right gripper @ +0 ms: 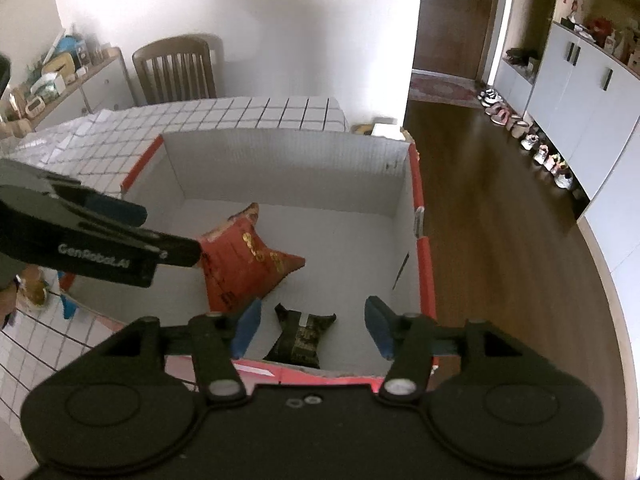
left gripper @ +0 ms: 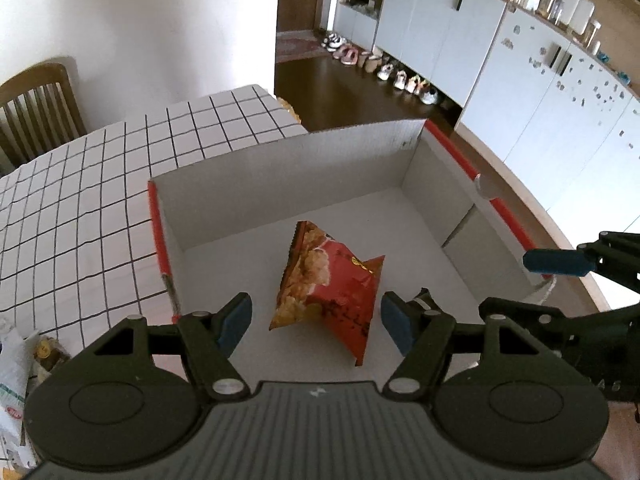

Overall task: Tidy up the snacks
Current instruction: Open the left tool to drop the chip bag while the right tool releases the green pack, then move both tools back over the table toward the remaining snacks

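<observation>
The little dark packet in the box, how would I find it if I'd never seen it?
Look for the big white cardboard box with red edges on the checked tablecloth. Two snack packets lie on its floor. The dark packet is the smaller, black one in the near corner, below the right gripper, beside the bigger red packet.

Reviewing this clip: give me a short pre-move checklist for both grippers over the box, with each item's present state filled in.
1. Left gripper open, nothing held: ok.
2. Right gripper open, nothing held: ok.
3. Red snack bag lies on the floor of the box: ok.
4. Dark packet lies in the box near its front wall: ok.
5. More snacks wait on the table to the left: cannot tell, only a partly visible white package shows.
</observation>
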The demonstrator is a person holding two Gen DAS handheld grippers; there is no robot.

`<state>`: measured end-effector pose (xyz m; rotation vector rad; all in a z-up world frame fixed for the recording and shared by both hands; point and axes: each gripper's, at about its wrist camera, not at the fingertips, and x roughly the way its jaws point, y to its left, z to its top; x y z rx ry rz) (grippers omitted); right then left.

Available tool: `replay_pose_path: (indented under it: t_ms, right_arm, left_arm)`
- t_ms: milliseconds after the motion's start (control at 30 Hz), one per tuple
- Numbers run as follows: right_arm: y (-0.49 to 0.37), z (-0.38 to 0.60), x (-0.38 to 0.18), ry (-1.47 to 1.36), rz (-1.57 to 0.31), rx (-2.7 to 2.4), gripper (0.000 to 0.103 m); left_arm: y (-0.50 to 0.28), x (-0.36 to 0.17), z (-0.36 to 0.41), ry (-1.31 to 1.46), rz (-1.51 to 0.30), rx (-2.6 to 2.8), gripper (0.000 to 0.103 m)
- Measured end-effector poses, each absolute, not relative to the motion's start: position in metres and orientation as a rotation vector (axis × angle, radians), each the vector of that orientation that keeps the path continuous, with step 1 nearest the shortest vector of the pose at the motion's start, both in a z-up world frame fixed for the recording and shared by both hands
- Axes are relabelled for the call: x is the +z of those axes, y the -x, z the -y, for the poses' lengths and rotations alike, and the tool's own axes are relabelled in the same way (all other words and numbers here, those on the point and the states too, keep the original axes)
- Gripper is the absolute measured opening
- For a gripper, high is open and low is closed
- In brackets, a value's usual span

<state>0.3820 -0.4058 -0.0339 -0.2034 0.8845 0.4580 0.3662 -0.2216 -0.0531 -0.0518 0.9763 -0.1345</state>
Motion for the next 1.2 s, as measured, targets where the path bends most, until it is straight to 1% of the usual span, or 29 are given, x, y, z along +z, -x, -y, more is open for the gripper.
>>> replay_pose_path:
  t_ms: [133,267,333,633,733,1000,1133,1200]
  right_arm:
    - [-0.373,0.407,-0.024,0.192,-0.857,0.467,0.064]
    - [-0.365,0.403,-0.015,0.194,-0.828,0.475,0.065]
    - [-0.359,0.401,-0.010,0.185,-0.815,0.477,0.069]
    - [-0.330,0.381,0.006,0.153,-0.758,0.475,0.077]
    - [-0.316,0.369,0.012,0.143,-0.740,0.483,0.081]
    - [-0.279,0.332,0.029,0.127,-0.669,0.517,0.093]
    - [-0.264,0.312,0.035,0.121,-0.635,0.544,0.100]
    - [-0.256,0.301,0.037,0.118,-0.621,0.553,0.102]
  left_arm:
    - [-0.351,-0.045,0.216,0.066,-0.950,-0.143,0.071]
    - [-0.333,-0.036,0.210,0.079,-0.919,-0.153,0.071]
    - [-0.322,-0.030,0.206,0.073,-0.898,-0.152,0.071]
    - [-0.279,-0.007,0.174,0.085,-0.822,-0.188,0.072]
    - [-0.263,-0.002,0.160,0.082,-0.796,-0.192,0.083]
    - [-0.222,0.006,0.115,0.106,-0.751,-0.192,0.084]
    - [-0.205,0.010,0.090,0.114,-0.721,-0.190,0.092]
    - [-0.196,0.011,0.078,0.118,-0.713,-0.189,0.092]
